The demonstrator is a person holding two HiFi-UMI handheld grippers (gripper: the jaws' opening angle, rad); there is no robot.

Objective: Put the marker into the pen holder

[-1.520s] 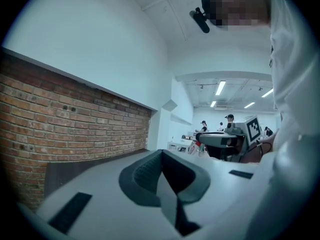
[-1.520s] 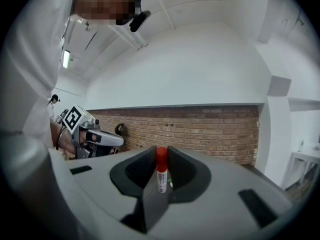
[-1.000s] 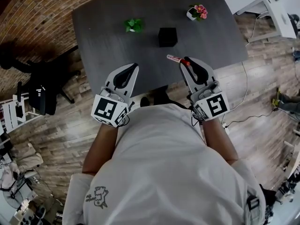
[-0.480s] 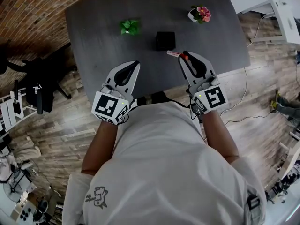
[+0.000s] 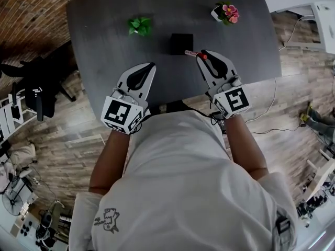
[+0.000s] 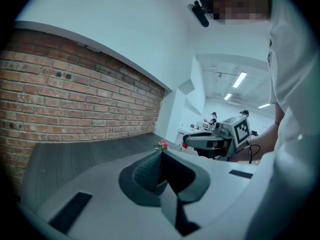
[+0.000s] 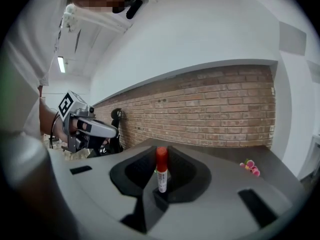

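Head view, right gripper [image 5: 203, 55]: fingers partly closed on the marker [image 5: 192, 53], which stuck out sideways from the fingertips. Its free end lay just beside the pen holder [image 5: 181, 43] ahead, likely for lining up over the opening.
Head view, left gripper [image 5: 151, 66]: hung over the surface [image 5: 104, 30], well short of the pen holder, apparently to stay clear.
Left gripper view: fingers pressed together, nothing between them.
Right gripper view: marker [image 7: 161, 176] clamped between the fingertips, red cap at top; pen holder out of sight.
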